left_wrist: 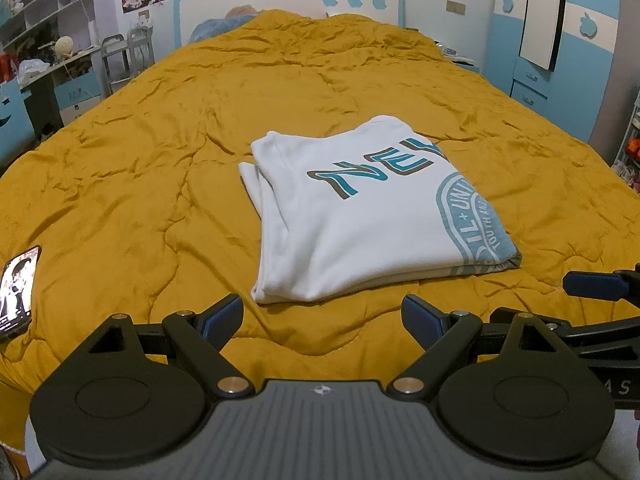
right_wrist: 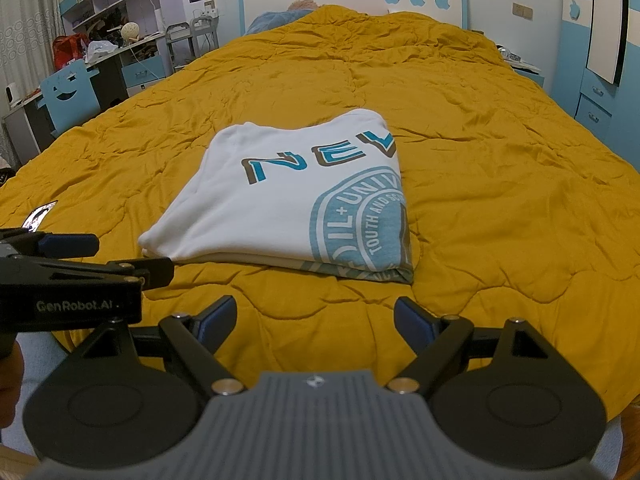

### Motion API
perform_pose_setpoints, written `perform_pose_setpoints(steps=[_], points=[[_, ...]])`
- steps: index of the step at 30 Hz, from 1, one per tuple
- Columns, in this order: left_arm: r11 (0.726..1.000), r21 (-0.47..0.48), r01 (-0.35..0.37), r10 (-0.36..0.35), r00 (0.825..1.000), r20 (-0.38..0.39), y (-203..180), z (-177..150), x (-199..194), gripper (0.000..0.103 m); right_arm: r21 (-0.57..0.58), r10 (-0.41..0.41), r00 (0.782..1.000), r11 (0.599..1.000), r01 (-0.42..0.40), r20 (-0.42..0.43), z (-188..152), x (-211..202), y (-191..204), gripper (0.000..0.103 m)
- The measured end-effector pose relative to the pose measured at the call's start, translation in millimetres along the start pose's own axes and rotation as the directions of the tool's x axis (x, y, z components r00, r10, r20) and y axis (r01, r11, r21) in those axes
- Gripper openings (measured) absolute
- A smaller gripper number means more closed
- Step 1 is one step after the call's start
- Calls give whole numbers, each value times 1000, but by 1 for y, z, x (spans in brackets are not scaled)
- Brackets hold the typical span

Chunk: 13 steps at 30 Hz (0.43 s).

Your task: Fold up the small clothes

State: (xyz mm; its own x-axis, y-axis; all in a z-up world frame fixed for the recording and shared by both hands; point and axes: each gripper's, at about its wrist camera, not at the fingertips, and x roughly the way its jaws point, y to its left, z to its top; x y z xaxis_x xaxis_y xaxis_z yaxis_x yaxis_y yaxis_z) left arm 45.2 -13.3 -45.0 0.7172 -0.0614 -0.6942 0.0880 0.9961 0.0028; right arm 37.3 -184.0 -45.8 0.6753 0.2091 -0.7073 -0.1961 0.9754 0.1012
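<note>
A white T-shirt (left_wrist: pixel 352 220) with blue and brown lettering and a blue round print lies folded into a flat rectangle on the mustard quilt (left_wrist: pixel 160 160). It also shows in the right wrist view (right_wrist: pixel 280 204). My left gripper (left_wrist: pixel 322 320) is open and empty, just short of the shirt's near edge. My right gripper (right_wrist: pixel 316 322) is open and empty, also a little short of the shirt. The right gripper shows at the right edge of the left wrist view (left_wrist: pixel 600 292); the left gripper shows at the left of the right wrist view (right_wrist: pixel 80 264).
A phone (left_wrist: pixel 16 292) with a lit screen lies on the quilt at the near left. A headboard (left_wrist: pixel 288 4) stands at the far end. A desk and shelves (right_wrist: pixel 100 48) stand left of the bed, a blue wardrobe (left_wrist: pixel 560 60) to the right.
</note>
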Motion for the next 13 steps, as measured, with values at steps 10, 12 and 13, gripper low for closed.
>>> perform_pose_setpoints(steps=[10, 12, 13], points=[[1000, -1, 0, 0, 1000, -6, 0, 0, 1, 103, 0, 0, 1000, 1000, 0, 0, 0, 0, 0, 82], [1000, -1, 5, -5, 1000, 5, 0, -1, 0, 103, 0, 0, 1000, 1000, 0, 0, 0, 0, 0, 82], [1000, 0, 2, -2, 1000, 9, 0, -2, -1, 103, 0, 0, 1000, 1000, 0, 0, 0, 0, 0, 82]])
